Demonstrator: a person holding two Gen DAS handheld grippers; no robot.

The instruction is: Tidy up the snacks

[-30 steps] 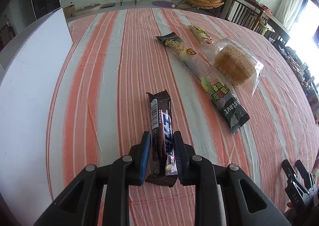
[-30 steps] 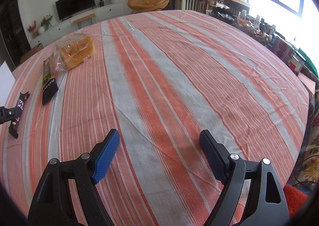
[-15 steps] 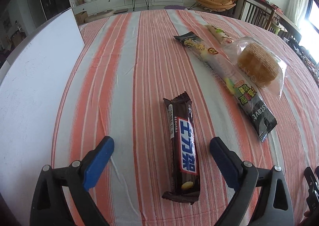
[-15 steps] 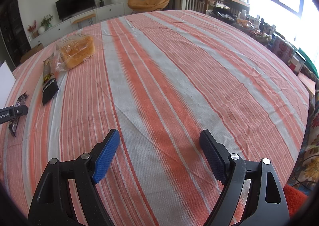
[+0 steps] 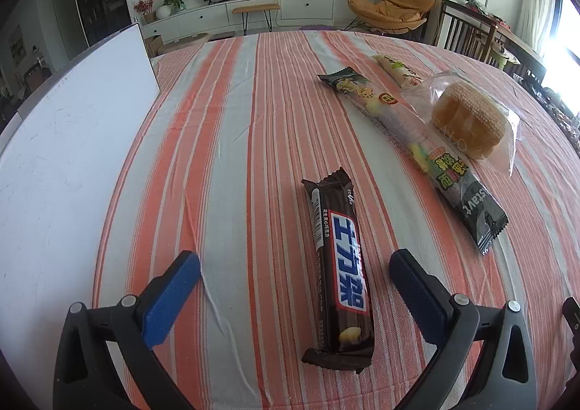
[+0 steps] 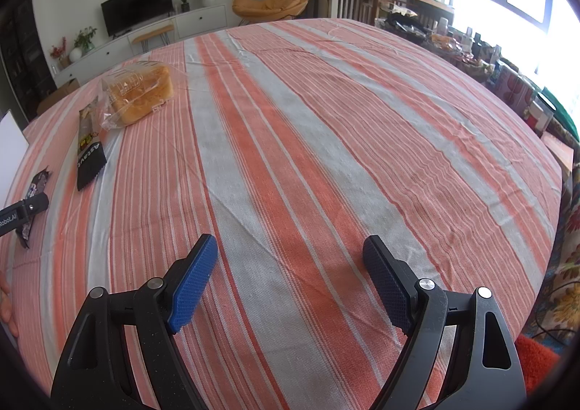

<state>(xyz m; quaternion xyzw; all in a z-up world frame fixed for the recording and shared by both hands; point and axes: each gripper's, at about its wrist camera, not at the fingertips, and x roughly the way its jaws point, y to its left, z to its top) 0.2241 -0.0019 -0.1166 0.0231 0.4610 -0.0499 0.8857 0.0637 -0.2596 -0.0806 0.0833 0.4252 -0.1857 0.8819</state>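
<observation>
Left wrist: left tongs (image 5: 294, 274), earlier clamping the chocolate bar (image 5: 339, 270), are opening wide around it.

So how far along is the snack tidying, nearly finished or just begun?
Hard to say, though some looks done. The chocolate bar lies flat on the tablecloth, between the opening jaws of the left hand-held gripper, which don't touch it. The right hand-held gripper is open, nothing between its jaws. Beyond lie two long packets and a bagged cake, roughly side by side. Whether they need straightening I can't tell.
</observation>
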